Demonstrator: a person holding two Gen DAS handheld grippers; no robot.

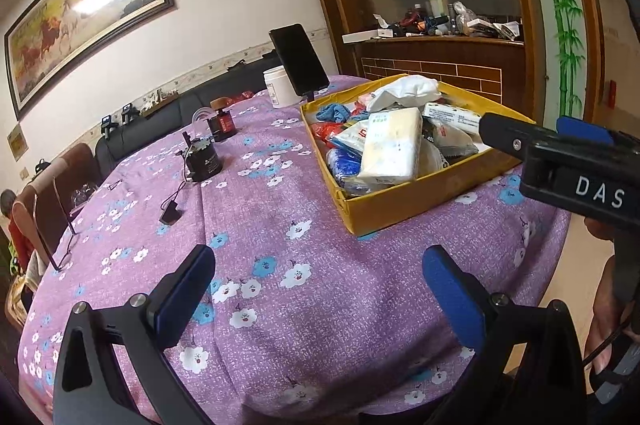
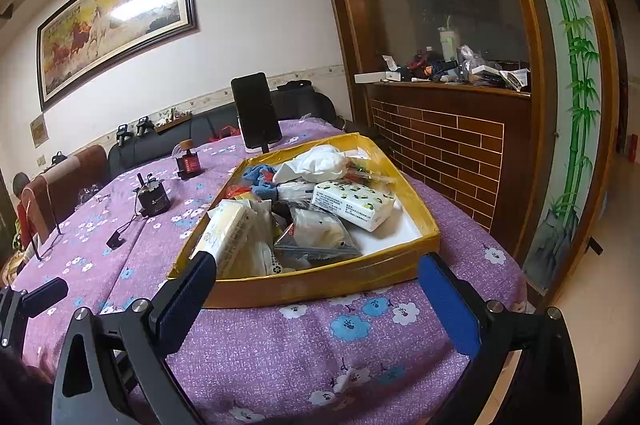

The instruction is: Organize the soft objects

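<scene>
Your worktop [image 2: 280, 345] is a round one under a purple flowered cloth, and most of its near side lies bare, which gives you room to sort onto. The yellow box [image 2: 320, 285] sits toward its right edge, just ahead of your right tongs [image 2: 318, 289], and it holds the soft objects heaped loosely: a cream tissue pack [image 1: 394, 147] leaning on the pile, a green-printed tissue pack [image 2: 352, 203] lying flat, a white crumpled bag [image 2: 316, 163] at the back, a blue cloth [image 2: 260, 181] in the far corner, and small clear packets whose contents are probably snacks, though you cannot read them. Both tongs stand wide apart and carry nothing; your left tongs [image 1: 318, 289] hang over bare cloth, well clear of the box, likely waiting to receive.
</scene>
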